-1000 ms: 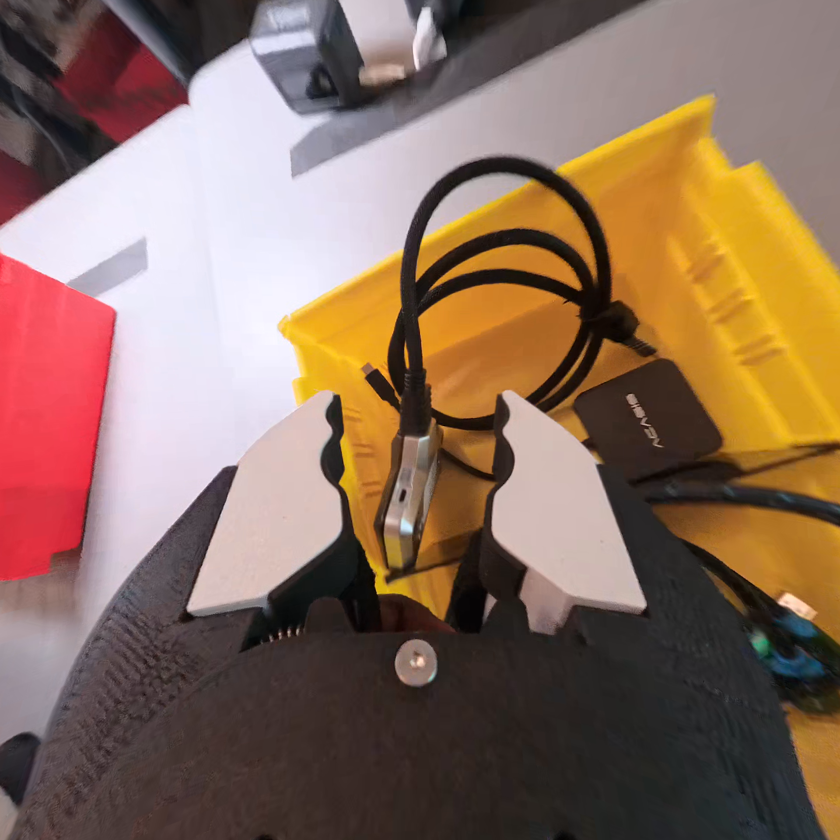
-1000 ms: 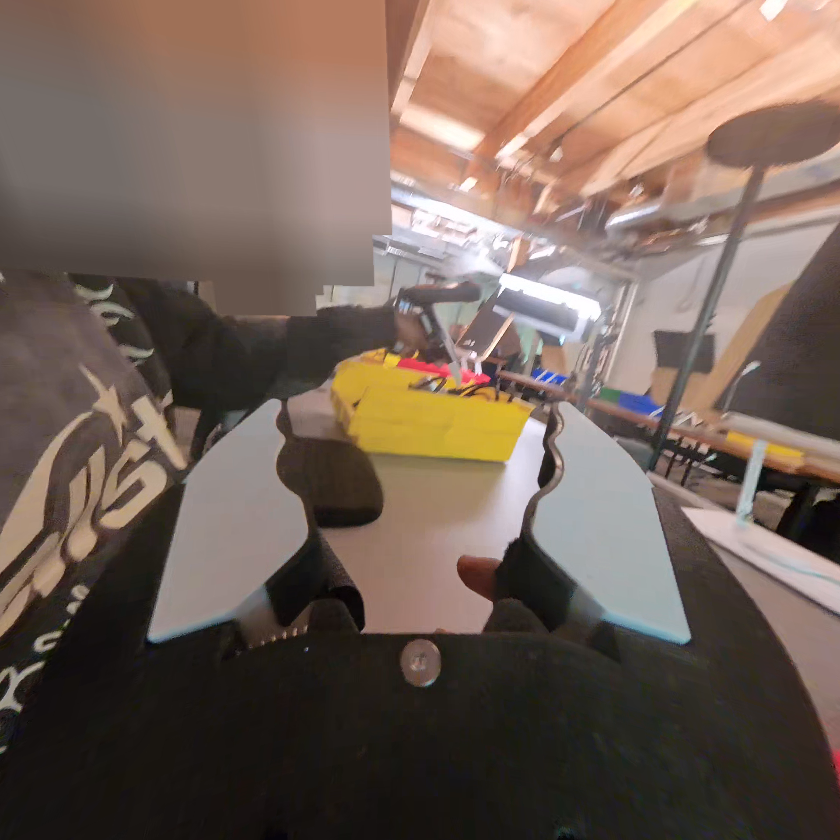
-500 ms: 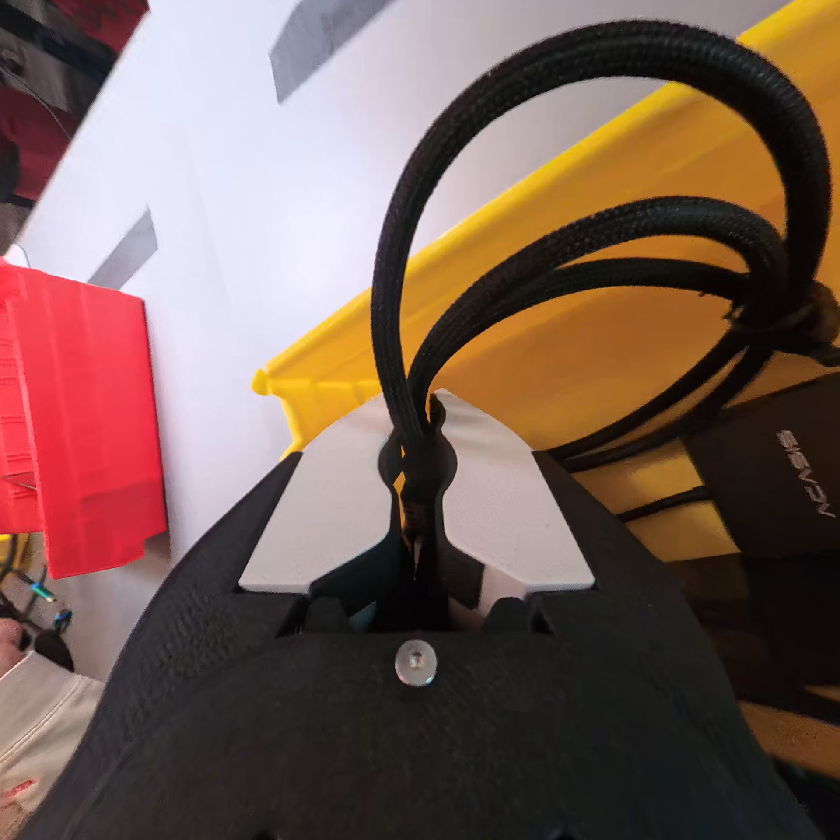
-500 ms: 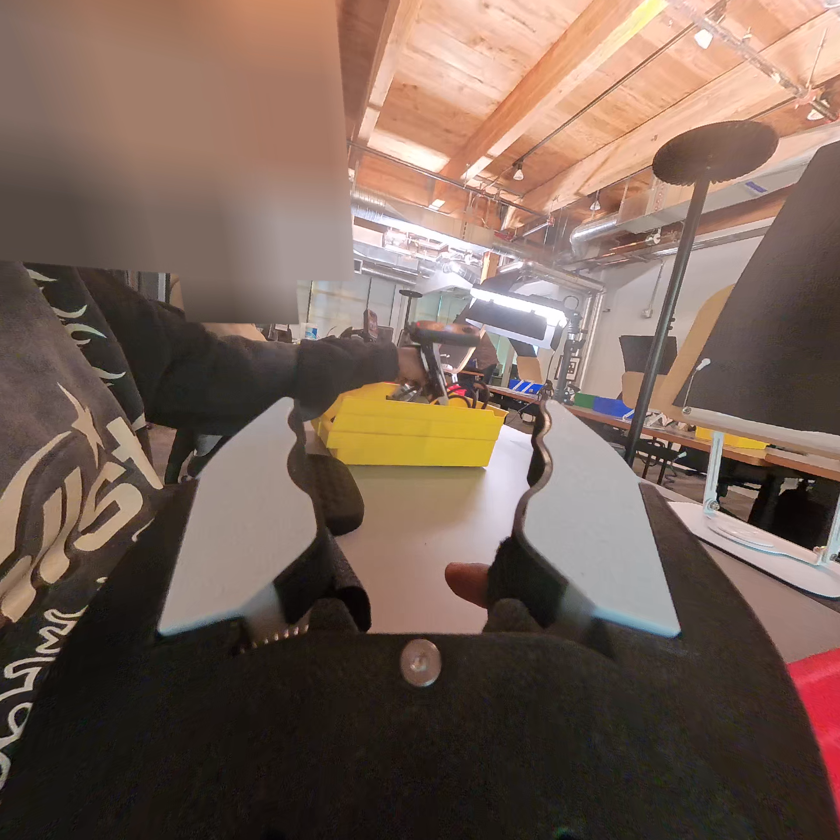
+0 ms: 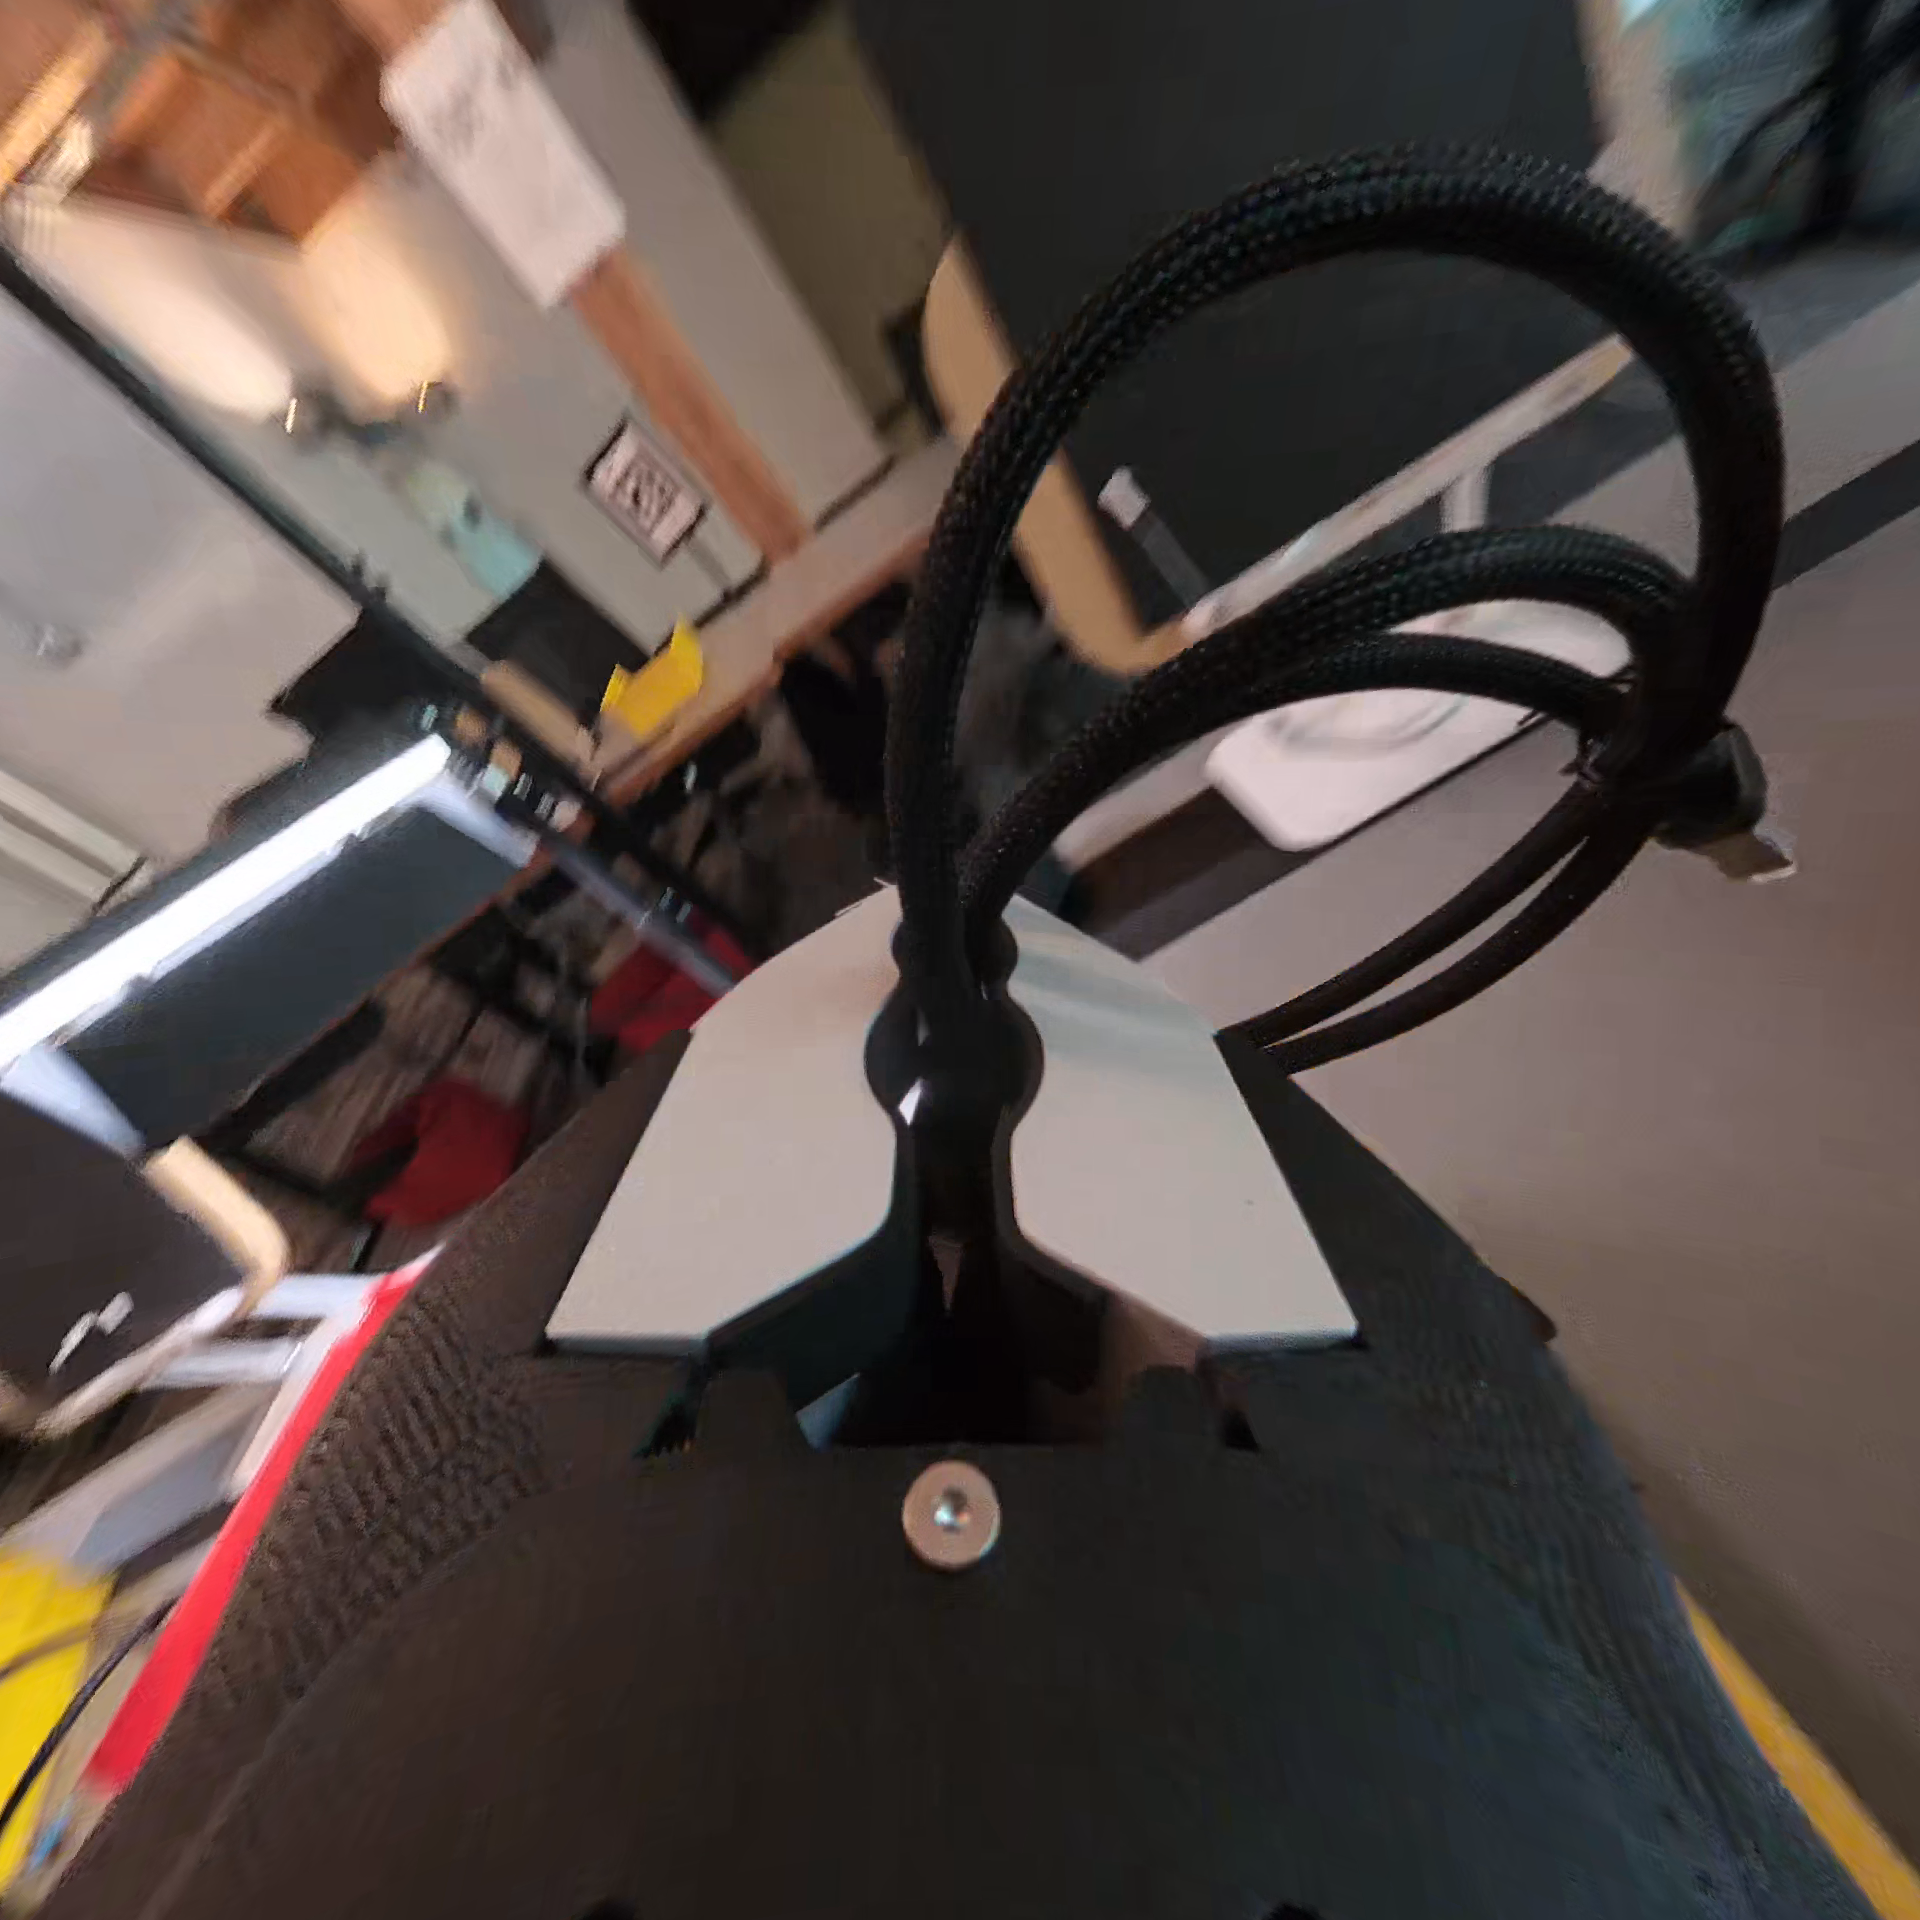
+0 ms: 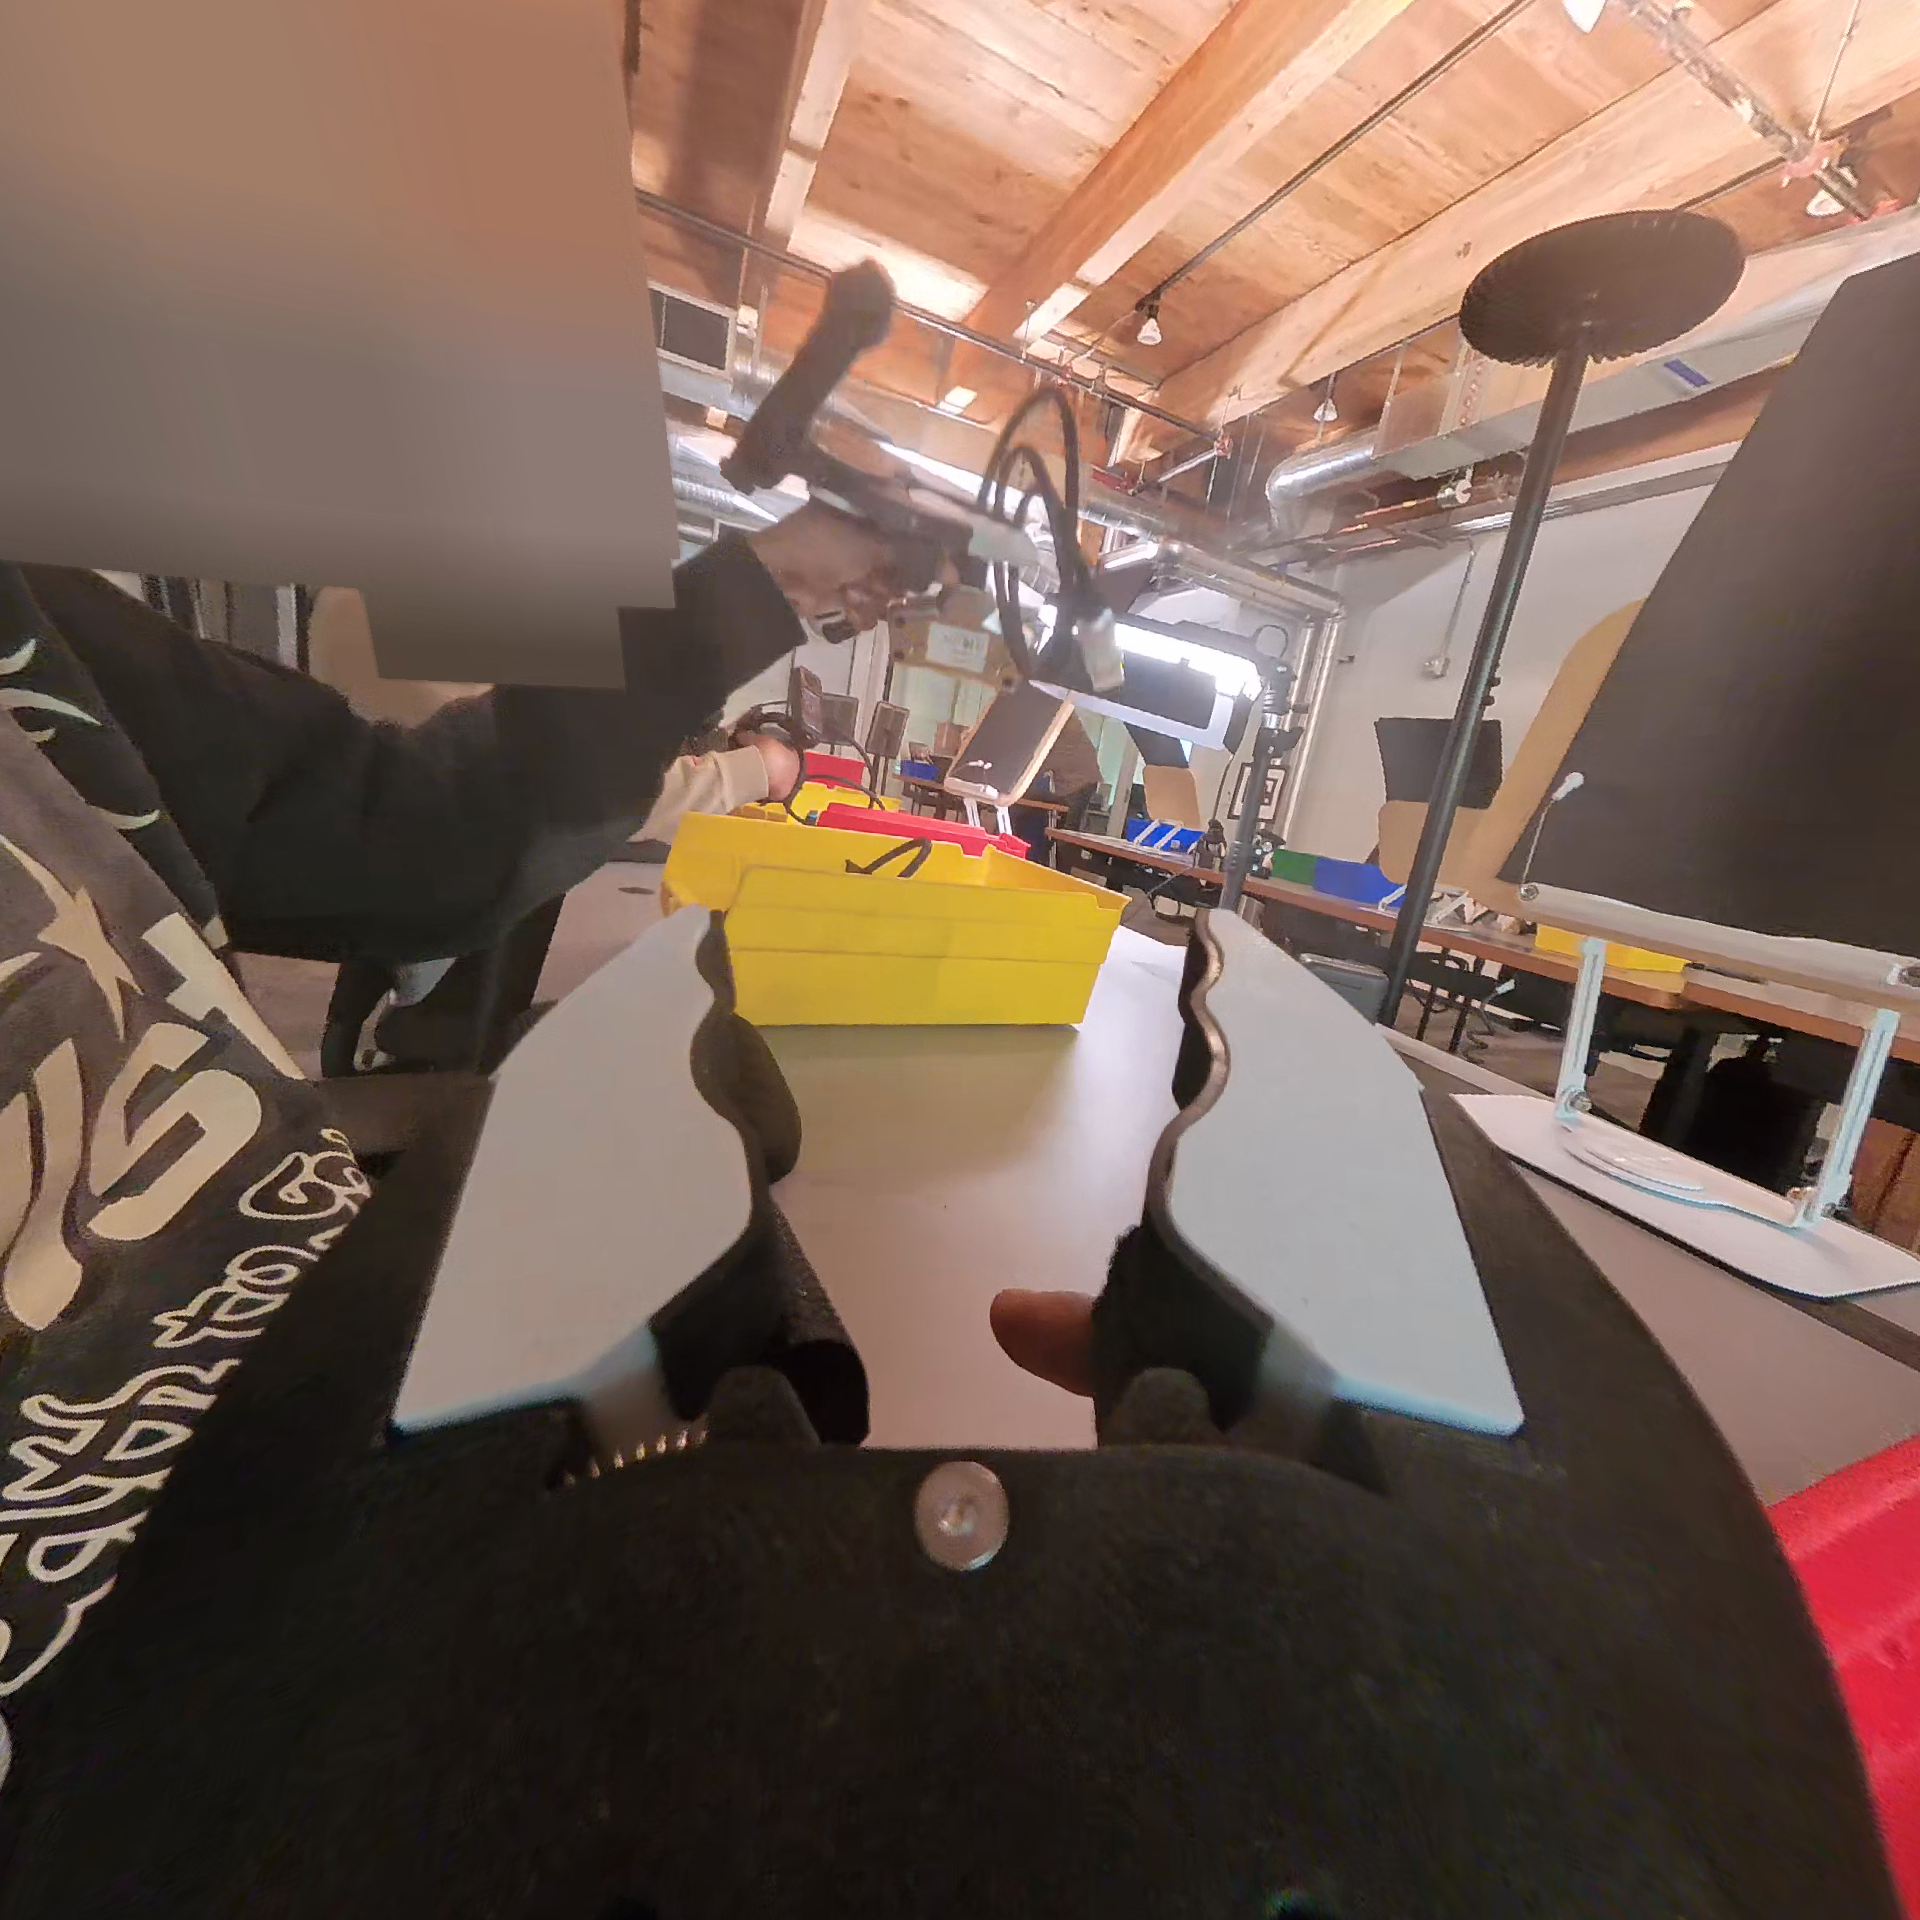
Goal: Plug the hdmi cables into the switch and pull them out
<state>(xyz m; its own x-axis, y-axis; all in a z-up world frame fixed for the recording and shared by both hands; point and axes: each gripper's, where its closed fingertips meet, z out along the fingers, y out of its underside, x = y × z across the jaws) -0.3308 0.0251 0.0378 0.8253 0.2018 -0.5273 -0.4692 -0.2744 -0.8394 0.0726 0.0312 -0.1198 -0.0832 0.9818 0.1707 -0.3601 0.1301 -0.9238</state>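
Lifted clear of the yellow bin (image 6: 914,935) since earlier: coiled black cable (image 5: 1351,582), clenched in left hand-held gripper (image 5: 951,1029). Right hand-held gripper (image 6: 951,1049) spread wide over tabletop (image 6: 966,1174) (height visible only from there).

table: grey flat top (image 6: 966,1132), seen low and end-on in the right wrist view
far end: stacked yellow bins (image 6: 914,940) sit on it
behind those: a red bin (image 6: 904,826), partly hidden
right side: white base plate (image 6: 1662,1174) of a stand rests flat
near right corner: red bin edge (image 6: 1860,1579)
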